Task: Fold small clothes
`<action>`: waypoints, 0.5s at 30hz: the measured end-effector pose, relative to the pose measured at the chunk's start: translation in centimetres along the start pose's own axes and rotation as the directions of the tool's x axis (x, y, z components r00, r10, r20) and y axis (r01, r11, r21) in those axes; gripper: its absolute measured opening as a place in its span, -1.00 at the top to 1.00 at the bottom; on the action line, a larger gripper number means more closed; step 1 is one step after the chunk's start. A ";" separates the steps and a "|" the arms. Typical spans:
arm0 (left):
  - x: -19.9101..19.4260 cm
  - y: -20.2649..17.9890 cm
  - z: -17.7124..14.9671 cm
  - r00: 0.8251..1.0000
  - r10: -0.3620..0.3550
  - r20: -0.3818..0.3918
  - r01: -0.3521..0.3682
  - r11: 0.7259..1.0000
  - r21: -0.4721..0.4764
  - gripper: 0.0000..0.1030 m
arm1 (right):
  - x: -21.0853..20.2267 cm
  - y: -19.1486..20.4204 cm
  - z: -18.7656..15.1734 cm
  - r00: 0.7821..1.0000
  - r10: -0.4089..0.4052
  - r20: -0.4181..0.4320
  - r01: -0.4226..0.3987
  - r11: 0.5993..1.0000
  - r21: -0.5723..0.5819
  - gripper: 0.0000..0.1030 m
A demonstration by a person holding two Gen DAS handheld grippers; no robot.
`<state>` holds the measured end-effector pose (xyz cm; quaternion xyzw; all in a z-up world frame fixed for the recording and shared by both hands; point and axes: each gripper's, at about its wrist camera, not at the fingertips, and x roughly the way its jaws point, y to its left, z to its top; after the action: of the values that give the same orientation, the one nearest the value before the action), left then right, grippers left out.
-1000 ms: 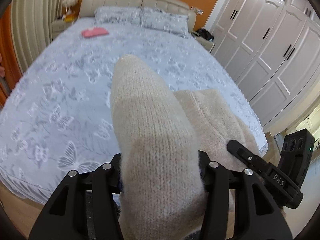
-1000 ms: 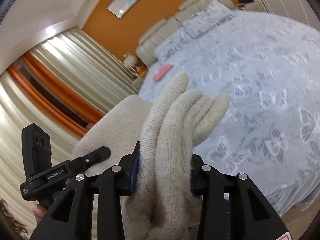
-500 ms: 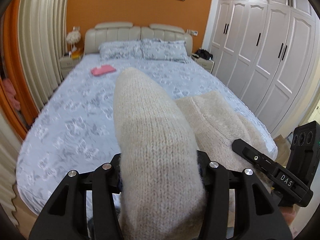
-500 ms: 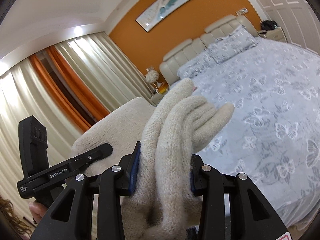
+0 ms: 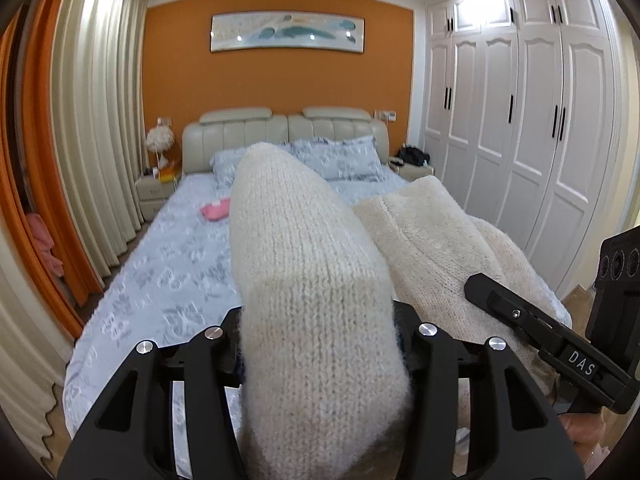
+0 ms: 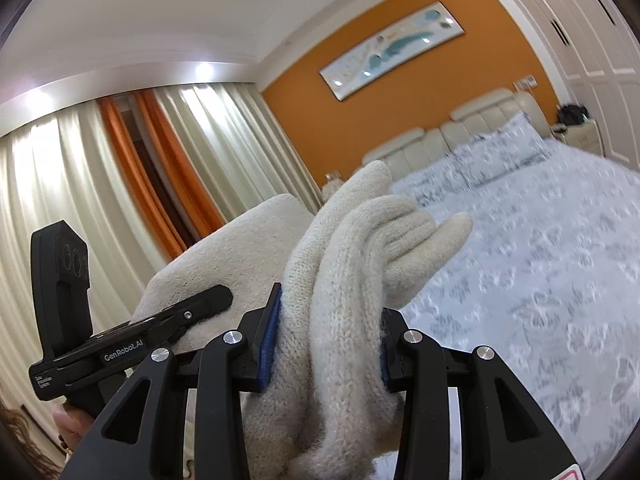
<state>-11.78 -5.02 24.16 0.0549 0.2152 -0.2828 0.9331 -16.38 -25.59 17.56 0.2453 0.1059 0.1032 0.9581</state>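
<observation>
A cream knitted garment is stretched in the air between both grippers, above the foot of the bed. My left gripper is shut on one bunched end of it, which fills the jaws. My right gripper is shut on the other end, a thick fold of the knit sticking up past the fingers. The span of the knit between them shows in both views. The other gripper shows at each view's edge.
A bed with a pale blue butterfly cover lies ahead, with pillows and a pink item near its head. White wardrobes stand on the right, curtains on the left.
Both grippers have tilted and risen with the garment held. The views swing from the bed surface up toward the headboard, wall and ceiling. The grips are unchanged.
</observation>
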 end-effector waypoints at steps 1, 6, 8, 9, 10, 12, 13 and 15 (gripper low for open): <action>-0.5 0.2 0.5 1.000 0.000 0.014 0.000 1.000 -0.003 0.05 | 0.2 0.4 0.4 1.000 0.008 0.009 -0.007 1.000 -0.009 0.28; -2.1 2.3 2.5 0.995 -0.007 0.100 0.008 1.000 -0.011 0.05 | 1.1 2.7 2.7 0.997 0.056 0.057 -0.053 0.997 -0.062 0.28; -2.5 3.1 3.1 0.992 -0.008 0.128 0.010 1.000 -0.012 0.05 | 1.8 3.5 3.6 0.995 0.076 0.071 -0.070 0.994 -0.082 0.28; -2.7 3.7 3.5 0.989 -0.009 0.147 0.012 1.000 -0.015 0.05 | 2.1 3.8 3.8 0.994 0.082 0.074 -0.075 0.993 -0.091 0.28; -2.8 4.2 3.7 0.987 -0.010 0.160 0.013 1.000 -0.017 0.05 | 2.5 4.2 4.1 0.993 0.089 0.076 -0.081 0.992 -0.101 0.28; -2.8 5.4 4.1 0.983 -0.008 0.184 0.014 1.000 -0.027 0.04 | 3.4 4.8 4.6 0.991 0.106 0.078 -0.097 0.989 -0.113 0.28; -2.7 5.9 4.2 0.981 -0.009 0.192 0.015 0.999 -0.033 0.04 | 3.9 5.0 4.8 0.991 0.111 0.077 -0.102 0.988 -0.119 0.28; -2.2 7.1 4.3 0.979 -0.011 0.205 0.021 0.999 -0.048 0.04 | 5.3 5.3 5.0 0.990 0.121 0.070 -0.112 0.986 -0.125 0.28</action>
<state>-7.95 1.07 28.85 0.0006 0.1254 -0.2892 0.9490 -10.83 -21.95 23.61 0.1967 0.0479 0.1557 0.9668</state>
